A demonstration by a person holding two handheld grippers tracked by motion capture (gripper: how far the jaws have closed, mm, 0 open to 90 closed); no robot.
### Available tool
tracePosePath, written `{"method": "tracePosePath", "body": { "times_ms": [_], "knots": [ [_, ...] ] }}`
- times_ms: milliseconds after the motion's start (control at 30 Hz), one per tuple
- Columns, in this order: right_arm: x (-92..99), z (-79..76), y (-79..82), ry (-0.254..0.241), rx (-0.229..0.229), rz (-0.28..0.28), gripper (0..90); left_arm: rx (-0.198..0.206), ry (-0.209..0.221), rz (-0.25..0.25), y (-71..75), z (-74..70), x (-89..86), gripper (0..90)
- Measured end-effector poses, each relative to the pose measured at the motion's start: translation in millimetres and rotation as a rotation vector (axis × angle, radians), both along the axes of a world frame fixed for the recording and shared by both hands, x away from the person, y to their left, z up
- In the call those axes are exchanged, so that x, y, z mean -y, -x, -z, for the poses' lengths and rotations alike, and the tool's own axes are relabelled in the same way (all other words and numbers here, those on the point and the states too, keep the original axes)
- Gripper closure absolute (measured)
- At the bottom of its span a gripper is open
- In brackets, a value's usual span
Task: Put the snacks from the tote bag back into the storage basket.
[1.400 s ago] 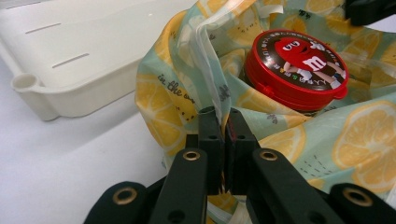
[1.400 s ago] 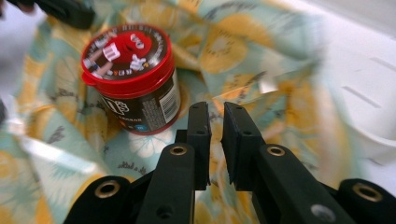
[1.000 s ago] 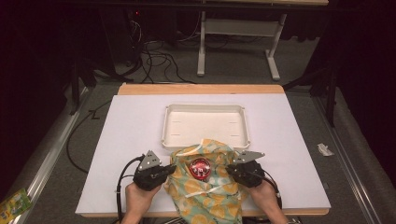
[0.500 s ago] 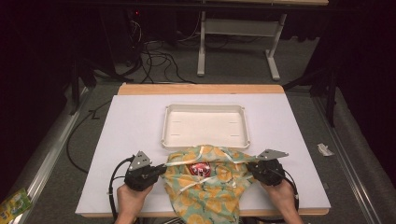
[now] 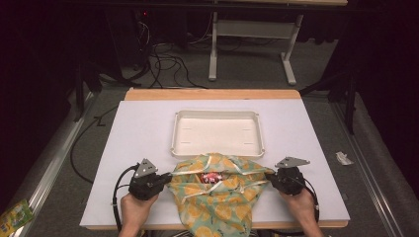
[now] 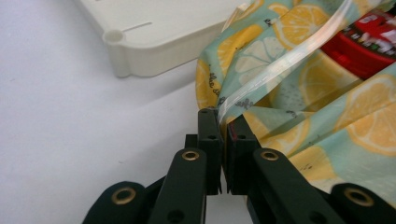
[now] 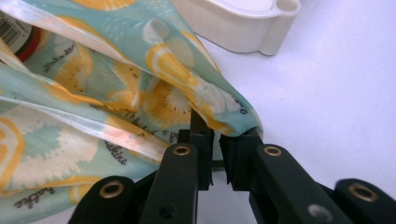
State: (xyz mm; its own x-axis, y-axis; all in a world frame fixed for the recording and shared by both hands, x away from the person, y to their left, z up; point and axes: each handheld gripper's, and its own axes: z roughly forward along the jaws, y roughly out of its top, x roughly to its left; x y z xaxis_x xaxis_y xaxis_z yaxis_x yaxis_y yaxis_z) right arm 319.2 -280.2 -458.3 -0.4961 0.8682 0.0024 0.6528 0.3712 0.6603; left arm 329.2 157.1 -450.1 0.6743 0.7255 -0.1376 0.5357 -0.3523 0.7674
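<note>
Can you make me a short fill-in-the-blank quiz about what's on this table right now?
1. Each gripper, left gripper and right gripper, is shut on an edge of the lemon-print ____.
2. Inside the lemon-print bag lies a ____ item.
3. Just beyond the bag sits an empty white ____.
4. The tray rests on a ____ tabletop.

Missing words: bag; red; tray; white

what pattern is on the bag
Yellow lemon slices on pale teal, with clear trim; the bag shows best in the left gripper view.
</note>
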Motion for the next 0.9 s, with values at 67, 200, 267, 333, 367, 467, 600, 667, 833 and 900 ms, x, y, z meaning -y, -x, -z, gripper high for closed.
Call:
{"method": "tracePosePath", "body": {
  "times_ms": [67, 200, 267, 333, 367, 467, 600, 667, 833, 900],
  "knots": [
    [0.0, 1.1, -1.1, 0.001, -0.001, 0.003, 84.7, -0.005, -0.008, -0.003, -2.8, 1.8, 0.8, 86.5],
    [-1.7, 3.4, -2.2, 0.005, -0.002, 0.004, 84.6, -0.027, -0.009, -0.017, -9.5, 5.1, 2.6, 84.0],
    [-2.2, 3.9, -2.4, 0.009, -0.006, 0.002, 84.1, -0.026, -0.003, -0.022, -9.3, 4.9, 3.7, 81.9],
    [-2.7, 4.4, -2.5, 0.009, -0.007, 0.001, 83.5, -0.018, 0.007, -0.023, -7.1, 2.8, 3.6, 77.8],
    [-3.3, 4.7, -2.3, 0.005, -0.007, 0.003, 83.1, -0.011, 0.009, -0.024, -5.3, 0.8, 3.2, 75.6],
    [-4.4, 5.1, -1.7, 0.005, -0.004, -0.002, 82.9, 0.018, 0.019, -0.029, 0.1, -8.0, 4.2, 70.4],
    [-6.8, 6.4, -1.9, 0.007, -0.006, -0.007, 82.7, 0.051, 0.026, -0.031, 4.2, -21.8, 10.4, 62.9],
    [-7.5, 6.8, -2.1, 0.004, -0.005, -0.007, 82.6, 0.067, 0.018, -0.034, 4.9, -27.3, 15.0, 57.0],
    [-8.4, 6.6, -2.2, 0.008, -0.012, -0.011, 82.5, 0.032, 0.006, -0.025, -1.0, -30.5, 30.8, 42.7],
    [-8.6, 6.6, -2.2, 0.007, -0.012, -0.013, 82.4, 0.023, 0.006, -0.025, -3.6, -29.1, 37.1, 39.6]
  ]
}}
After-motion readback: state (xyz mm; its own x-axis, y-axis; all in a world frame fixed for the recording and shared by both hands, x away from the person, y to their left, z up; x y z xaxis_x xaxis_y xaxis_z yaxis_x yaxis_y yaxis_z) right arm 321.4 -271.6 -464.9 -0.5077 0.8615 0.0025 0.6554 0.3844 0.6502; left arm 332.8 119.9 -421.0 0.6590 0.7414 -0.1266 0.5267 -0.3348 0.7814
